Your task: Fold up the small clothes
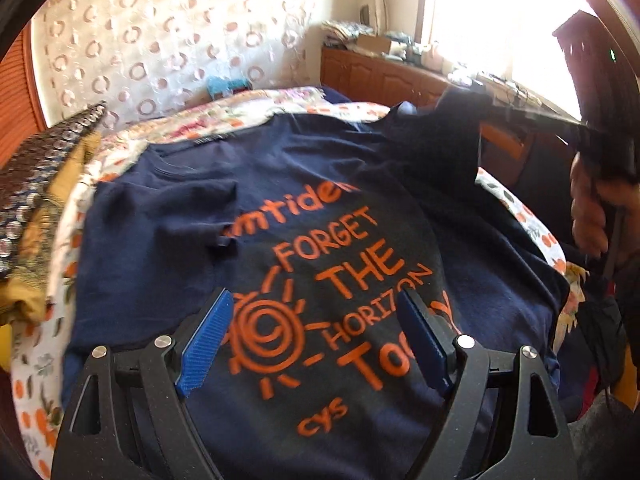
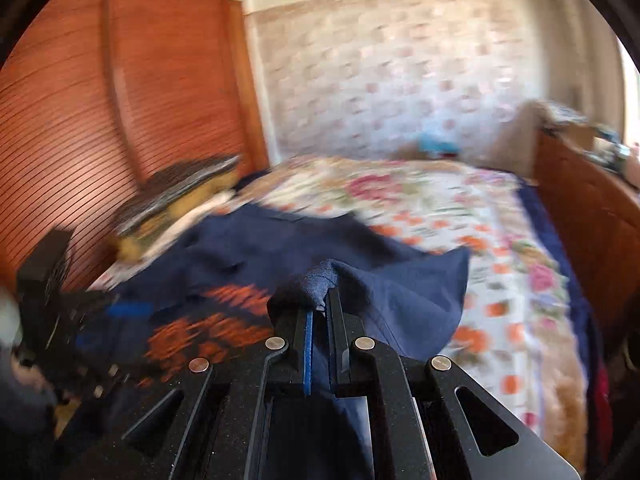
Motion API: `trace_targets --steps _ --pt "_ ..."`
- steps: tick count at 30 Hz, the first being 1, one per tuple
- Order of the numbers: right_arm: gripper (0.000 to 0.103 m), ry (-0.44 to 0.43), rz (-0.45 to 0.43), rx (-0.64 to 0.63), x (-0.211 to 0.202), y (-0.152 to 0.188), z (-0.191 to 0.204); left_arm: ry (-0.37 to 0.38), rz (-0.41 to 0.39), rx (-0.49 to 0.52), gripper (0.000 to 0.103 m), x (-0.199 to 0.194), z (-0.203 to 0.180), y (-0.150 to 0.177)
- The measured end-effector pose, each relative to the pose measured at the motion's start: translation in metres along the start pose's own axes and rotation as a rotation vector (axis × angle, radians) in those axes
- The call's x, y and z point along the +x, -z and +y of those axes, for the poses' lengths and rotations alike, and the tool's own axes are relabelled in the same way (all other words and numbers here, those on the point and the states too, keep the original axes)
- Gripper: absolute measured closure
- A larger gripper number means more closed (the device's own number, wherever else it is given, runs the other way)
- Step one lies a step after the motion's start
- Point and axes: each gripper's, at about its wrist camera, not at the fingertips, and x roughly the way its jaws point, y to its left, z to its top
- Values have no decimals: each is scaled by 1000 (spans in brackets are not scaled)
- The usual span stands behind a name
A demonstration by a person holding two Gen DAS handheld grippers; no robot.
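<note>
A navy T-shirt (image 1: pixel 280 216) with orange print lies face up on the bed, its one sleeve folded in over the chest. My left gripper (image 1: pixel 316 312) is open and empty, hovering just above the printed sun. My right gripper (image 2: pixel 320 300) is shut on the shirt's other sleeve (image 2: pixel 404 292) and holds it lifted above the bed; in the left wrist view it shows at the far right (image 1: pixel 592 136) with the sleeve raised. The left gripper appears blurred at the left of the right wrist view (image 2: pixel 80 320).
A floral bedsheet (image 2: pixel 460 216) covers the bed. A stack of folded patterned cloths (image 1: pixel 36 208) lies at the left of the shirt. A wooden slatted wardrobe (image 2: pixel 100 100) stands behind it. A cluttered wooden cabinet (image 1: pixel 384 72) stands under the bright window.
</note>
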Motion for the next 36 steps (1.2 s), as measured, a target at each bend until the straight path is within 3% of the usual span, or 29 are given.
trace_targets --steps 4,7,9,10,19,28,30,31,32,34,36 --pt "97 -10 106 -27 7 28 8 1 -21 -11 19 -11 5 3" --pt "77 28 131 -1 2 42 -7 4 -27 -20 19 -10 5 4" --pt "56 52 142 23 -5 50 -20 6 -31 -30 19 -8 5 4" --pt "54 57 140 33 -10 51 -24 8 -32 -36 19 -8 5 4" --pt "54 124 123 127 -38 48 -46 4 -52 -69 19 -12 7 4" --pt "54 120 246 174 25 35 -51 -3 -53 -66 19 -11 5 7" --pt "55 117 265 169 28 33 -47 0 -49 -68 19 -11 6 8" --pt "62 116 270 165 36 29 -39 1 -46 -68 19 -10 6 9" --pt "80 105 277 157 34 28 -37 0 -45 -67 19 -11 5 9" --pt "98 111 266 135 22 22 -33 -3 -44 -63 19 -11 5 11" --pt "99 130 221 111 5 11 -30 -2 -41 -62 19 -11 5 12"
